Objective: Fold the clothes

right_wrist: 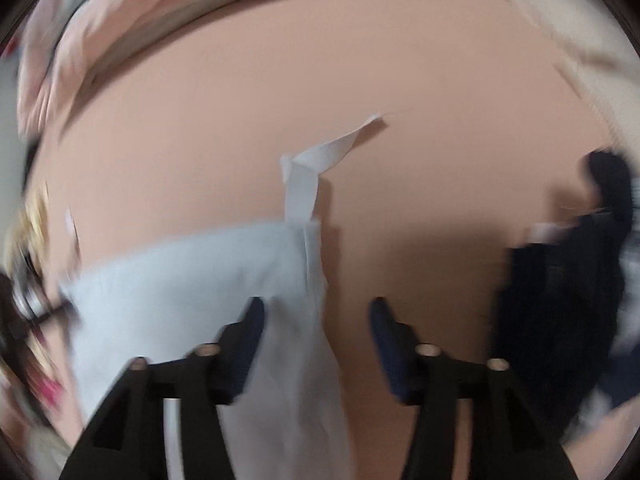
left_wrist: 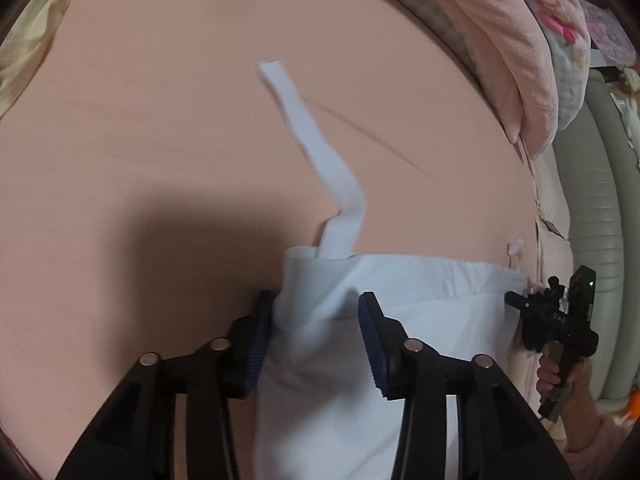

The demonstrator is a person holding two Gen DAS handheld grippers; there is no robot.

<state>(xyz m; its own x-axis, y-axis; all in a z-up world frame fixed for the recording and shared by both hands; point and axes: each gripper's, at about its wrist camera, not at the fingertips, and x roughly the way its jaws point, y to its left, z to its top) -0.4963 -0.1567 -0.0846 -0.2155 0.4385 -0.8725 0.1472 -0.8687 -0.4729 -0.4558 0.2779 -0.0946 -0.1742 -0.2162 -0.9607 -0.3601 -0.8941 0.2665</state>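
cloth: a pale blue garment (left_wrist: pixel 380 320) lies flat on the near part of a peach sheet (left_wrist: pixel 160 140), its strap (left_wrist: pixel 312 140) trailing far; it looks light, soft and limp, best pinched at the hemmed corners. left gripper (left_wrist: pixel 316 340) and right gripper (right_wrist: pixel 318 344) jaws stand apart, holding nothing. pink bedding (left_wrist: pixel 500 40) is bunched far right

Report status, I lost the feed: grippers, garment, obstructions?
Left gripper open over garment's corner. Right gripper open at its other edge. Pale blue garment flat on pink sheet, strap trailing. Dark clothes nearby.
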